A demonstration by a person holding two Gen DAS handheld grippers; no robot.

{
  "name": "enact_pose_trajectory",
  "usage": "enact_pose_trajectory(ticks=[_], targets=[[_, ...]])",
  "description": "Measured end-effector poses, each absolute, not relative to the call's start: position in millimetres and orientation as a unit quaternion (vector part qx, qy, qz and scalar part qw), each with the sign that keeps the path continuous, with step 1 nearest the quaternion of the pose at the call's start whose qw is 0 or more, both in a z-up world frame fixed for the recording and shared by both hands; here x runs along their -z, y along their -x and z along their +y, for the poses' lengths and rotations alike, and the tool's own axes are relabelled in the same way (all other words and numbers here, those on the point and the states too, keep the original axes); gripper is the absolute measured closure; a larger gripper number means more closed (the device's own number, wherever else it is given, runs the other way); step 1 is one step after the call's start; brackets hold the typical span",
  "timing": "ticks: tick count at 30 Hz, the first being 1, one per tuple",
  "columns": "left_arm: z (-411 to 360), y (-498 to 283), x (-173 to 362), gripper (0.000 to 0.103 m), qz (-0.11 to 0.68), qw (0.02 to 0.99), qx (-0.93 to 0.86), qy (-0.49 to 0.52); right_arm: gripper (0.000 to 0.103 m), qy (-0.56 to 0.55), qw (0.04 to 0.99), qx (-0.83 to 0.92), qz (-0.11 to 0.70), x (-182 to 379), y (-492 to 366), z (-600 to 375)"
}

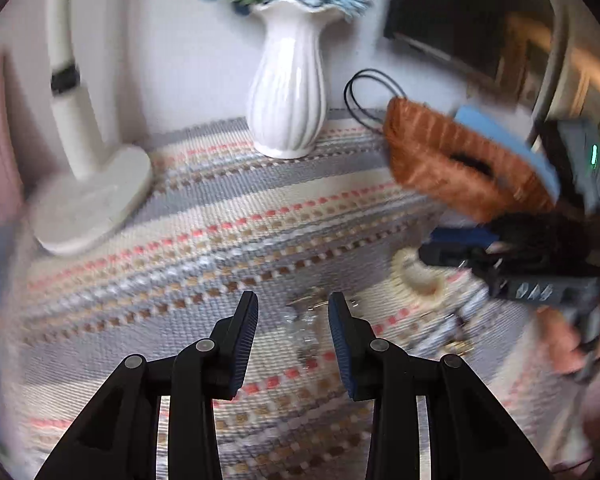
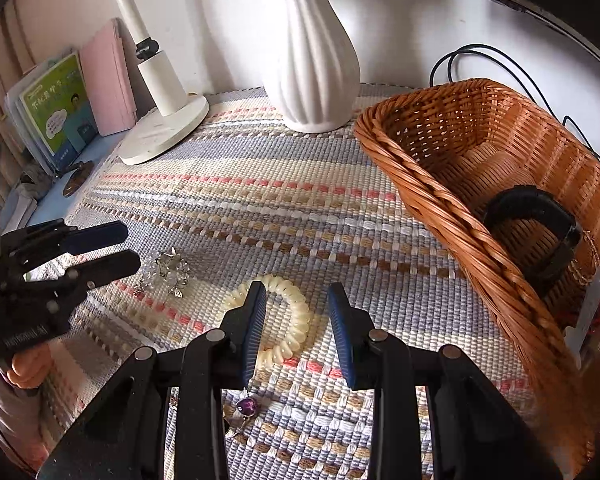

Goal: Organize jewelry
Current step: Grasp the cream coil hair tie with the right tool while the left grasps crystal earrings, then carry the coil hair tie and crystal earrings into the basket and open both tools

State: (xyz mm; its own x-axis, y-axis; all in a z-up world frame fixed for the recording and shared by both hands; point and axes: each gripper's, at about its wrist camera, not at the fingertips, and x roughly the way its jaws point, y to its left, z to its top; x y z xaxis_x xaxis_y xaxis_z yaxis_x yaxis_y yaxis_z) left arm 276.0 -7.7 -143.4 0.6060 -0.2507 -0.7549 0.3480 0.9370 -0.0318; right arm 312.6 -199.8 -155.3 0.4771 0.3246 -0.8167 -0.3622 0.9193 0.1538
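1. the task looks partly done. the wicker basket (image 2: 460,184) at the right of the woven mat (image 2: 260,200) already holds some pieces: a black band like a watch strap (image 2: 540,232), a thin pale chain against the inner wall, and something red and beaded at the far right edge, which is too cut off to name.

2. on the mat, outside the basket, several pieces are left. the cream spiral hair tie (image 2: 288,320) lies just in front of the right gripper (image 2: 296,320). a silver leaf-shaped ornament (image 2: 166,274) lies to its left, near the left gripper (image 2: 100,250). a small purple bead pendant (image 2: 246,404) lies under the right gripper, partly hidden.

3. the right gripper has its fingers apart and holds nothing. its left finger (image 2: 252,320) overlaps the hair tie in the picture, but i cannot tell if it touches it.

4. the left gripper also has its fingers apart and empty. in its own blurred view it hangs above the silver ornament (image 1: 304,320), which shows between the fingertips, lower down on the mat.

5. that blurred view shows more small dark and silver pieces (image 1: 452,328) on the mat, too smeared to name.

6. my judgement: at least three or four pieces must go into the basket, so the task is perhaps half done. the silver ornament seems next for the left side, the hair tie for the right.
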Motion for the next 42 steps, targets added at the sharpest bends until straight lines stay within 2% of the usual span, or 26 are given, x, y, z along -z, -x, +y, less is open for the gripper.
enact_pose_trajectory(ticks=[15, 16, 17, 18, 24, 33, 37, 42], targets=[[-39, -289, 160, 0.067, 0.438, 0.868, 0.194, -0.130, 0.070, 0.099, 0.859, -0.193, 0.464, 164, -307, -174], [-41, -289, 160, 0.071, 0.434, 0.870, 0.193, -0.131, 0.074, 0.109, 0.860, -0.190, 0.461, 165, -304, -172], [-42, -288, 160, 0.086, 0.431, 0.872, 0.193, -0.132, 0.083, 0.124, 0.862, -0.187, 0.455, 165, -301, -168], [-42, -288, 160, 0.094, 0.432, 0.871, 0.196, -0.129, 0.091, 0.129, 0.862, -0.191, 0.452, 165, -298, -165], [-27, -284, 142, 0.094, 0.414, 0.879, 0.232, -0.055, 0.092, 0.127, 0.867, -0.188, 0.444, 165, -292, -165], [24, -279, 104, 0.094, 0.376, 0.860, 0.318, 0.133, 0.092, 0.043, 0.882, -0.205, 0.422, 142, -297, -194], [29, -274, 89, 0.094, 0.365, 0.859, 0.324, 0.154, 0.092, 0.035, 0.888, -0.206, 0.410, 135, -293, -197], [13, -264, 67, 0.094, 0.359, 0.868, 0.321, 0.121, 0.092, 0.007, 0.900, -0.216, 0.377, 113, -285, -209]])
